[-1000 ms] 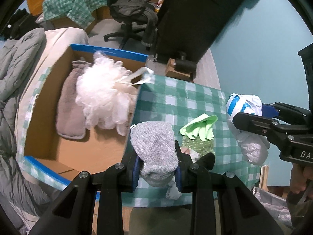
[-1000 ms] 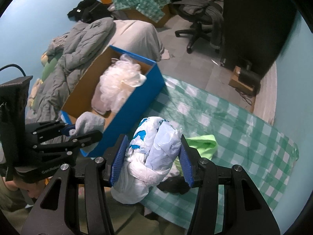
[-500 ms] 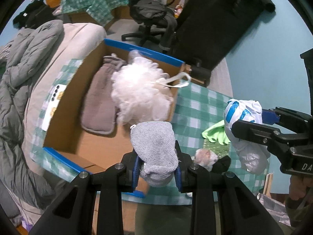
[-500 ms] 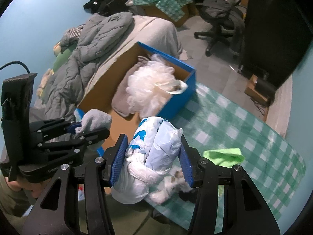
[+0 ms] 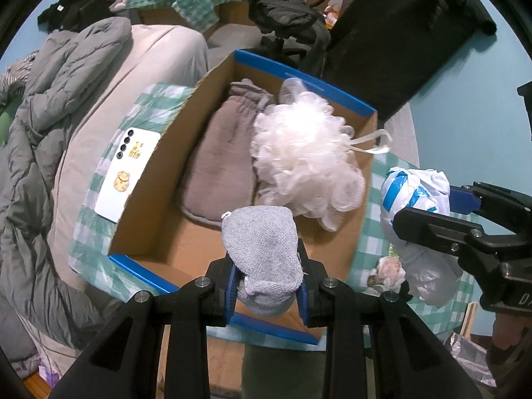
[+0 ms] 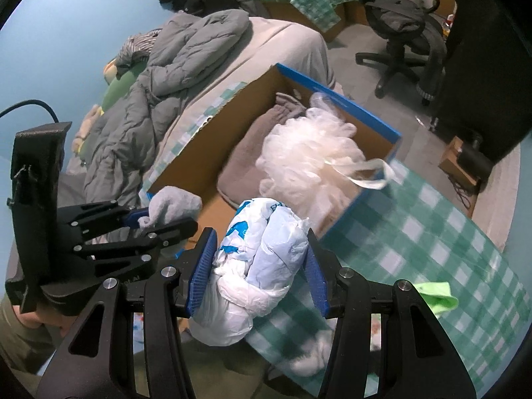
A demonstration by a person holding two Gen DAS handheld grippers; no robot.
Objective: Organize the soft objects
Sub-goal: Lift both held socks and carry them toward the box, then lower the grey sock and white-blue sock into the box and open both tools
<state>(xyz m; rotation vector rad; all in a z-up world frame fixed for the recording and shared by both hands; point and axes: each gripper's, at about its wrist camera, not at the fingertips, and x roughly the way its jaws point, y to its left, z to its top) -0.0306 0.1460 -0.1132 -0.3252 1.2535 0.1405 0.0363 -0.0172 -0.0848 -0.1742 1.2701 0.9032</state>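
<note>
My left gripper (image 5: 267,291) is shut on a grey knitted cloth (image 5: 262,249) and holds it above the near edge of the blue-rimmed cardboard box (image 5: 299,73). The box holds a white mesh bath pouf (image 5: 306,156) and a taupe fleece item (image 5: 219,166). My right gripper (image 6: 257,272) is shut on a knotted white and blue plastic bag (image 6: 262,252), held above the near right corner of the box. In the left wrist view the bag (image 5: 412,189) hangs to the right of the box. The left gripper with the grey cloth (image 6: 173,202) shows at left in the right wrist view.
A white phone (image 5: 128,173) lies on the green checked tablecloth (image 6: 432,226) left of the box. A lime green cloth (image 6: 437,294) and a pale fluffy item (image 5: 389,267) lie on the table at right. A bed with a grey duvet (image 6: 173,63) is beyond, and an office chair (image 6: 399,30).
Both grippers have moved left, from over the table to over the box, each still shut on its load. The box now fills the middle of both views.
</note>
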